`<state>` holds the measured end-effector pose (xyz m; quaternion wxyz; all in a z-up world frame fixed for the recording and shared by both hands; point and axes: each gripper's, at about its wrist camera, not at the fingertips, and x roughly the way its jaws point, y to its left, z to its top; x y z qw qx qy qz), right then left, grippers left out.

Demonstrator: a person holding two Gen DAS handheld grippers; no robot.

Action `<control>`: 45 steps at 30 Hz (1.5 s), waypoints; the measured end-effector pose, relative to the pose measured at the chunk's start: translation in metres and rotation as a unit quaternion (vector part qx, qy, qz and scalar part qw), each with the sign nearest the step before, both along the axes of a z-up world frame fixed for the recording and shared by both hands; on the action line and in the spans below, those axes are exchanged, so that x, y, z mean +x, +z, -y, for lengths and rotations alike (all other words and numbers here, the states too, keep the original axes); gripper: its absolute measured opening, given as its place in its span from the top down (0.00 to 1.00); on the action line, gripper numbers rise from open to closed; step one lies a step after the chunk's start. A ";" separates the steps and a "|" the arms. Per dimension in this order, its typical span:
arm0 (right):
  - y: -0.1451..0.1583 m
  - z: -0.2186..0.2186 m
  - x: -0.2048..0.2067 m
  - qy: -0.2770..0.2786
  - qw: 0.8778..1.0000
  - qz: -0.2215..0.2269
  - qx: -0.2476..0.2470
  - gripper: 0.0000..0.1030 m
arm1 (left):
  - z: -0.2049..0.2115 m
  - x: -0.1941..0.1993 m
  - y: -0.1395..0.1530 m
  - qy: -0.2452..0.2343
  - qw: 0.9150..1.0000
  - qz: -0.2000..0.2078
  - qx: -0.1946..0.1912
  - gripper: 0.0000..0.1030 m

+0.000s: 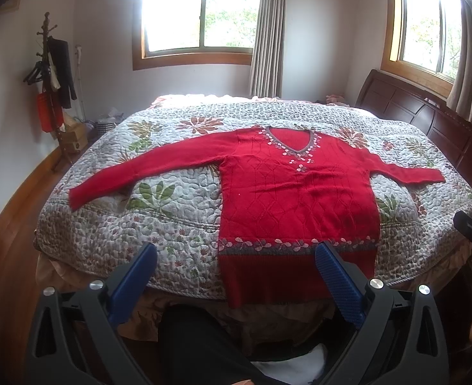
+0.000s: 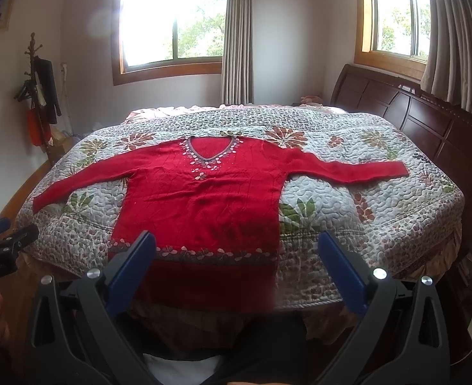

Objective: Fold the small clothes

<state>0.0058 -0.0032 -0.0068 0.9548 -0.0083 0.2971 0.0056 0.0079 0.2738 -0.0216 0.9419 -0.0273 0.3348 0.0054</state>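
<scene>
**Sweater, red knit, long-sleeved: laid out, unfolded**

Sweater, one item, lying face up and flat on the quilted bedspread, collar toward the far side, hem at the near edge and hanging slightly over it. Both sleeves spread outward: left sleeve reaching toward the left edge of the bed, right sleeve toward the headboard. V-neck and hem band carry pale leaf trim; whether this is beadwork or stitching cannot be told from the fisheye views.

Handling, judged: soft, limp, moderately light knit; no stiffness, will sag and stretch if lifted by one point. Quilt surface looks textured enough that dragging may bunch the fabric. Trim possibly snag-prone.

Hold points, suggested: cuff plus shoulder seam for each sleeve fold; then both hem corners to bring the body up toward the collar.

Tools: left gripper held short of the near edge, jaws wide apart, empty. Right gripper likewise, jaws wide, holding nothing.

Fold status: not begun.
</scene>
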 end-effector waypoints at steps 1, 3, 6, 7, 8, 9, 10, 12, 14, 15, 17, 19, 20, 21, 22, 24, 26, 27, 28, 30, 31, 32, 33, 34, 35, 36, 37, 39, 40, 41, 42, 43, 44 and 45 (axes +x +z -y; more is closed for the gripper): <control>0.000 0.000 0.000 0.000 1.000 0.000 0.000 0.03 | 0.000 0.000 0.000 0.000 1.000 0.000 0.000 0.04; 0.000 0.000 0.000 0.000 1.000 0.000 0.001 0.03 | 0.000 0.000 0.000 0.000 1.000 0.000 0.000 0.04; 0.000 0.000 0.000 0.000 1.000 0.000 0.001 0.03 | 0.000 0.000 0.000 0.000 1.000 -0.001 0.000 0.04; -0.001 0.000 0.000 0.000 1.000 0.000 0.001 0.03 | 0.000 0.000 0.000 0.000 1.000 0.000 0.000 0.04; -0.001 0.000 0.000 0.000 1.000 -0.001 0.001 0.03 | 0.001 0.000 0.000 0.000 1.000 0.000 0.001 0.04; -0.001 0.000 0.000 0.000 1.000 -0.001 0.002 0.03 | 0.001 0.000 0.000 0.000 1.000 0.000 0.000 0.04; -0.001 0.001 0.000 0.000 1.000 -0.001 0.002 0.03 | 0.001 0.000 -0.001 0.000 1.000 0.000 0.000 0.04; -0.002 0.001 0.000 0.000 1.000 -0.001 0.001 0.03 | 0.001 0.000 -0.001 0.000 1.000 -0.001 0.000 0.04; -0.002 0.001 0.000 0.000 1.000 -0.002 0.003 0.03 | 0.001 0.001 -0.001 0.000 1.000 -0.001 0.001 0.04; -0.002 0.001 0.000 0.000 1.000 -0.002 0.003 0.03 | 0.002 0.002 0.000 0.001 1.000 -0.002 0.002 0.04; -0.002 0.002 0.000 0.001 1.000 -0.002 0.003 0.03 | 0.002 0.002 0.000 0.001 1.000 -0.002 0.002 0.04; -0.002 0.001 0.000 0.000 1.000 -0.002 0.003 0.03 | 0.002 0.002 0.000 0.001 1.000 -0.002 0.002 0.04; -0.002 0.001 0.000 0.001 1.000 -0.002 0.003 0.03 | 0.002 0.002 0.000 0.001 1.000 -0.002 0.002 0.04; -0.003 0.002 0.000 0.001 1.000 -0.002 0.004 0.03 | 0.002 0.003 0.000 0.002 1.000 -0.002 0.003 0.04; -0.003 0.002 0.000 0.001 1.000 -0.003 0.004 0.03 | 0.001 0.003 0.000 0.002 1.000 -0.003 0.003 0.04; -0.004 0.001 0.000 0.001 1.000 -0.003 0.004 0.03 | 0.001 0.003 0.000 0.002 1.000 -0.003 0.003 0.04; -0.004 0.001 0.000 0.001 1.000 -0.003 0.004 0.03 | 0.001 0.003 0.000 0.002 1.000 -0.003 0.003 0.04; -0.004 0.001 0.000 0.001 1.000 -0.003 0.004 0.03 | 0.001 0.003 0.000 0.003 1.000 -0.003 0.003 0.04; -0.004 0.001 0.000 0.001 1.000 -0.003 0.004 0.03 | 0.001 0.003 0.000 0.003 1.000 -0.003 0.003 0.04; -0.004 0.001 0.000 0.001 1.000 -0.004 0.004 0.03 | 0.001 0.003 0.000 0.002 1.000 -0.003 0.004 0.04; -0.005 0.001 0.000 0.001 1.000 -0.004 0.004 0.03 | 0.001 0.003 0.000 0.003 1.000 -0.003 0.004 0.04; -0.006 0.001 0.000 0.001 1.000 -0.005 0.004 0.03 | 0.000 0.004 0.000 0.003 1.000 -0.003 0.004 0.04; -0.006 0.000 0.001 0.001 1.000 -0.004 0.004 0.03 | -0.001 0.004 -0.001 0.003 1.000 -0.003 0.004 0.04; -0.006 0.000 0.001 0.001 1.000 -0.005 0.004 0.03 | 0.000 0.004 -0.001 0.003 1.000 -0.003 0.004 0.04; -0.006 0.000 0.001 0.001 1.000 -0.005 0.004 0.03 | 0.000 0.004 -0.001 0.003 1.000 -0.003 0.004 0.04; -0.006 0.000 0.002 0.001 1.000 -0.006 0.005 0.03 | 0.000 0.004 -0.001 0.003 1.000 -0.003 0.005 0.04; -0.007 0.000 0.002 0.001 1.000 -0.006 0.005 0.03 | -0.001 0.004 -0.001 0.002 1.000 -0.004 0.005 0.04; -0.008 0.000 0.004 0.001 1.000 -0.008 0.004 0.03 | 0.000 0.004 -0.001 0.003 1.000 -0.003 0.004 0.04; -0.008 0.000 0.004 0.001 1.000 -0.008 0.005 0.03 | 0.000 0.004 -0.001 0.003 1.000 -0.003 0.004 0.04; -0.008 0.001 0.005 0.002 1.000 -0.009 0.005 0.03 | 0.001 0.004 -0.001 0.002 1.000 -0.003 0.004 0.04; -0.008 0.001 0.005 0.001 1.000 -0.008 0.005 0.03 | 0.000 0.005 -0.001 0.002 1.000 -0.003 0.004 0.04; -0.009 0.001 0.006 0.002 1.000 -0.009 0.005 0.03 | 0.001 0.004 -0.002 0.003 1.000 -0.003 0.005 0.04; -0.009 0.001 0.007 0.002 1.000 -0.010 0.006 0.03 | 0.000 0.005 -0.003 0.002 1.000 -0.004 0.005 0.04; -0.010 0.002 0.008 0.002 1.000 -0.011 0.006 0.03 | 0.000 0.006 -0.003 0.002 1.000 -0.005 0.005 0.04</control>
